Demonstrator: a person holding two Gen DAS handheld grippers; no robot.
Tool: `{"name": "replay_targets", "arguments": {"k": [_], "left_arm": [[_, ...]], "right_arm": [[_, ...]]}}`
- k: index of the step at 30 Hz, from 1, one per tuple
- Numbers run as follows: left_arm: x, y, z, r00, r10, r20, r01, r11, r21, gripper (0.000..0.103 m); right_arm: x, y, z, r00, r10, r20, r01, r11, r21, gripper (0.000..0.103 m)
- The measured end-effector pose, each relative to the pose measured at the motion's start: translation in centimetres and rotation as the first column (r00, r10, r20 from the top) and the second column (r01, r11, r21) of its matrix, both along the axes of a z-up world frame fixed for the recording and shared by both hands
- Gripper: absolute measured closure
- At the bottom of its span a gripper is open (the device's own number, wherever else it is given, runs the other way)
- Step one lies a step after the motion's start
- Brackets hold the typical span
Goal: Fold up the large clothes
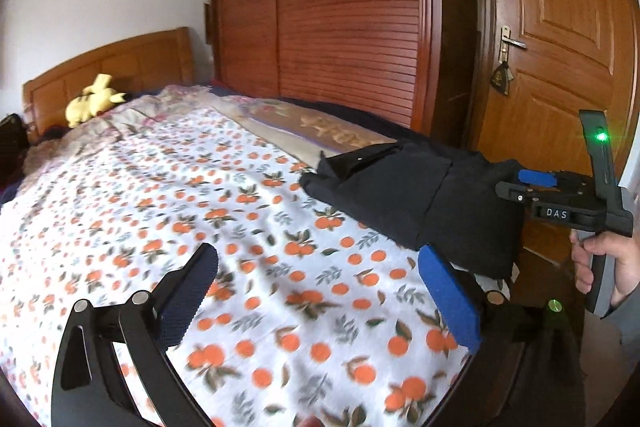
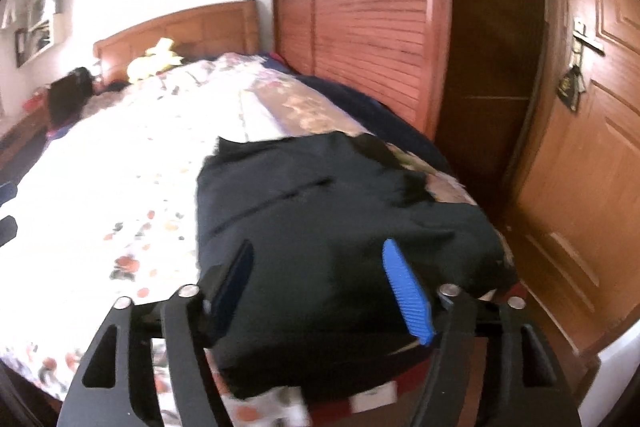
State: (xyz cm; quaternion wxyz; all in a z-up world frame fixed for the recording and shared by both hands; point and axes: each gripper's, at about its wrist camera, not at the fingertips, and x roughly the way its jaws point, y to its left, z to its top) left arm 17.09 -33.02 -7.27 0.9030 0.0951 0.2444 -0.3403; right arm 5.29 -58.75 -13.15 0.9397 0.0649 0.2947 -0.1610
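A folded black garment (image 2: 320, 227) lies at the near right corner of the bed (image 1: 160, 211), on the white bedspread printed with oranges (image 1: 248, 227). The left gripper (image 1: 320, 291) hangs over bare bedspread beside the garment with its jaws spread wide and nothing between them. The right gripper (image 2: 320, 291), held in a hand (image 1: 604, 263), hovers just above the garment with its blue-padded jaws apart, gripping nothing; a yellow plush toy (image 1: 94, 99) sits by the wooden headboard (image 1: 120, 67).
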Motion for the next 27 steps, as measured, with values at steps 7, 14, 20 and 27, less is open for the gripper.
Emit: {"name": "replay_targets", "arguments": {"k": [7,14,20,27], "left_arm": [[-3.5,5.2,1.1,0.997,0.080,0.009,-0.080,0.997,0.002,0.002],[-6.8,10.7,1.4,0.988,0.155,0.022,-0.155,0.988,-0.002,0.002],[-9.3,16.4,1.0,0.966,0.260,-0.002,-0.260,0.966,0.001,0.002],[-11.6,22.5,0.4,0.922,0.387,-0.013,-0.387,0.922,0.003,0.003]], "right_arm": [[-0.4,6.2,0.9,0.994,0.095,0.052,-0.096,0.995,0.028,0.016],[-1.8,12.6,1.1,0.981,0.179,0.075,-0.182,0.983,0.034,0.008],[-2.8,18.4,1.5,0.956,0.272,0.107,-0.277,0.960,0.039,0.008],[-3.1,25.4,2.1,0.909,0.395,0.133,-0.400,0.916,0.013,0.008]]}}
